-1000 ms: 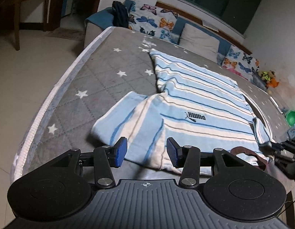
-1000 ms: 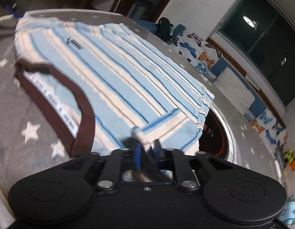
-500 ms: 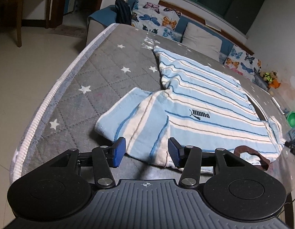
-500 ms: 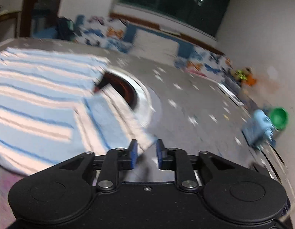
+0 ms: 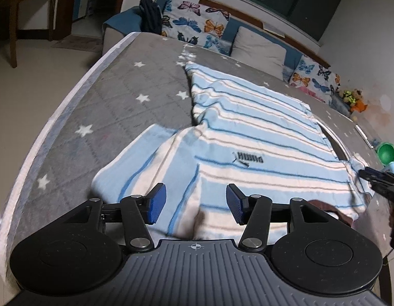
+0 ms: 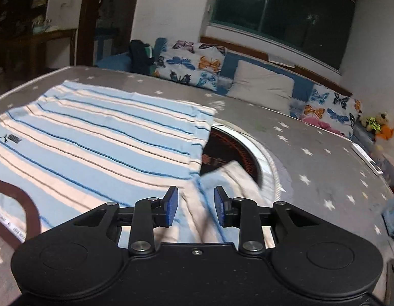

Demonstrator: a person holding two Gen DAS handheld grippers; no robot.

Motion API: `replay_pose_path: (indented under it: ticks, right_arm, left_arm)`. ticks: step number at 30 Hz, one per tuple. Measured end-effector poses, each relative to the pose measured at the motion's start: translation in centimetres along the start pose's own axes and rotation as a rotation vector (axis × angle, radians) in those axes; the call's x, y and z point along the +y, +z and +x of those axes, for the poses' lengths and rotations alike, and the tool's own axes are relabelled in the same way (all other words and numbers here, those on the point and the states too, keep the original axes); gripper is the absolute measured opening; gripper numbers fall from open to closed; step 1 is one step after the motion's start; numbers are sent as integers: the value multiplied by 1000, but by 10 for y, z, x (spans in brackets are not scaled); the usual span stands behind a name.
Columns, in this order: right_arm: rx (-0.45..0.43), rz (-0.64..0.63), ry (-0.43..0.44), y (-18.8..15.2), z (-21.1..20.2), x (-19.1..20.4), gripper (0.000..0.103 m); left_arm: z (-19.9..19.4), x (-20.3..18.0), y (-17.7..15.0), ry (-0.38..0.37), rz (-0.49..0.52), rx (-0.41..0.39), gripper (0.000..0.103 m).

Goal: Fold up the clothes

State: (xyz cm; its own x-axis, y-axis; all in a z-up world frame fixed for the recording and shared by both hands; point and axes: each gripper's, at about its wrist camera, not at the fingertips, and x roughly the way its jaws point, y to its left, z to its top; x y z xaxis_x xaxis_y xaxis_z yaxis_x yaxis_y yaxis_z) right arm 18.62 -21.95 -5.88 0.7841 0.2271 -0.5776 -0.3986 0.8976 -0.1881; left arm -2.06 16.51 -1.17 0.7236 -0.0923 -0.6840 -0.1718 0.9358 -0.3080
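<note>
A blue and white striped shirt [image 5: 260, 137] is lying spread out flat on a grey bed cover with white stars [image 5: 115, 107]. Its brown collar [image 6: 28, 204] is lying at the edge of the shirt nearest the cameras. The left gripper [image 5: 194, 205] is hanging just over the shirt's near left part, beside the left sleeve [image 5: 135, 163]. Its blue fingers [image 5: 156, 202] are standing spread apart and have just been opening a little more, with nothing pinched between them. The right gripper [image 6: 196, 206] is hanging over the shirt's right sleeve [image 6: 235, 178]. Its fingers [image 6: 171, 205] have just been opening too, and they are standing a little apart over the sleeve, not pressing on it. Butterfly pillows [image 6: 192, 63] are sitting behind the shirt, at the far side of the bed. A green cup [image 5: 386, 153] is standing to the right of the shirt.
</note>
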Motion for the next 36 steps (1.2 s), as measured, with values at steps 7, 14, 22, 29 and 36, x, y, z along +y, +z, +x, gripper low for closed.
replay_pose_path:
  ticks: [7, 14, 22, 29, 36]
  right_arm:
    - [92, 93, -1, -2, 40, -13, 32]
    - [91, 224, -6, -12, 32, -23, 35]
    - [91, 258, -48, -27, 25, -37, 38]
    - [69, 189, -60, -41, 7, -24, 38]
    - [88, 185, -59, -45, -14, -16, 38]
  left_arm:
    - [41, -15, 21, -57, 19, 31, 54]
    - [83, -16, 38, -54, 3, 55, 54]
    - [91, -1, 42, -59, -34, 38, 45]
    - [83, -20, 26, 16, 138, 16, 45]
    - [69, -18, 12, 91, 224, -1, 45]
